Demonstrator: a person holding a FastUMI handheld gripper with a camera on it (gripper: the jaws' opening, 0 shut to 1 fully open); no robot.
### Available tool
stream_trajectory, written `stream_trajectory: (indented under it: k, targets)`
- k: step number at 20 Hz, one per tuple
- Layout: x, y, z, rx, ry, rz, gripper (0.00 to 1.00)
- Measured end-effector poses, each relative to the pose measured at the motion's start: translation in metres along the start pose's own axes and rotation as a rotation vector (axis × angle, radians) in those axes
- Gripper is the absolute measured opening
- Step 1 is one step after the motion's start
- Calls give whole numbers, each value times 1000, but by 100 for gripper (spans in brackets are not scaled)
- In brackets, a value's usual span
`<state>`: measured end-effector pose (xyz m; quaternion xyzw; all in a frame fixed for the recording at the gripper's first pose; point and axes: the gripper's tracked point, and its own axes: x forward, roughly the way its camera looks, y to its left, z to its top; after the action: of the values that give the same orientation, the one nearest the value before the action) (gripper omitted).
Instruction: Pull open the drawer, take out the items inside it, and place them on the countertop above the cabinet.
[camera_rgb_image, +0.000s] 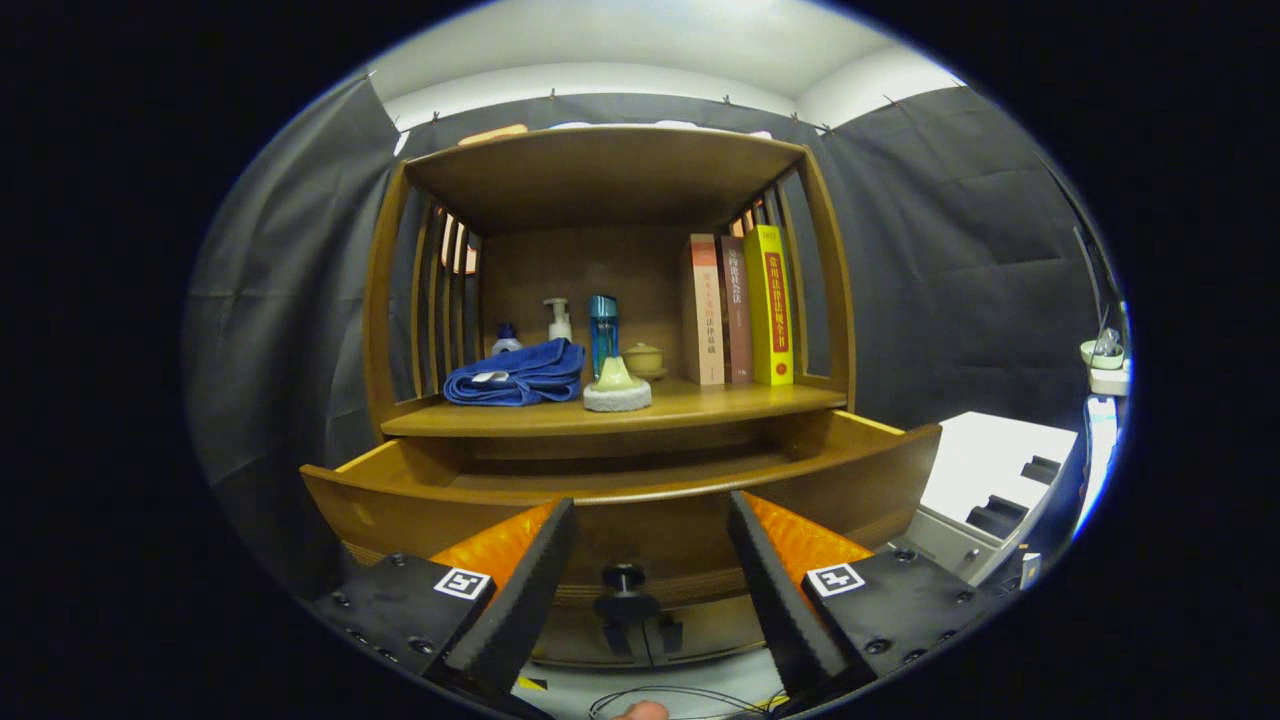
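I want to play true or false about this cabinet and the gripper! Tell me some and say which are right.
1. The drawer is pulled open. True.
2. The gripper is shut on the knob. False: its jaws stand open, the knob between them untouched.
3. A blue towel lies on the shelf. True.
4. The books lie flat. False: they stand upright.
5. The towel is right of the books. False: it is left of them.

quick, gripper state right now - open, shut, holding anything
gripper: open, holding nothing; the fingers stand apart on either side of the knob on the pulled-out drawer.
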<state>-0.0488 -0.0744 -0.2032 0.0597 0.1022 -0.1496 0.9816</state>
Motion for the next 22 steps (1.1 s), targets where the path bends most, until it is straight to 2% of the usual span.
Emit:
stream_trajectory:
  k: [10,15,22]
  targets:
    - [16,23,-42,-48,81,77,100]
    - [17,28,-47,-21,86,104,98]
    - [29,28,-47,-46,101,119,97]
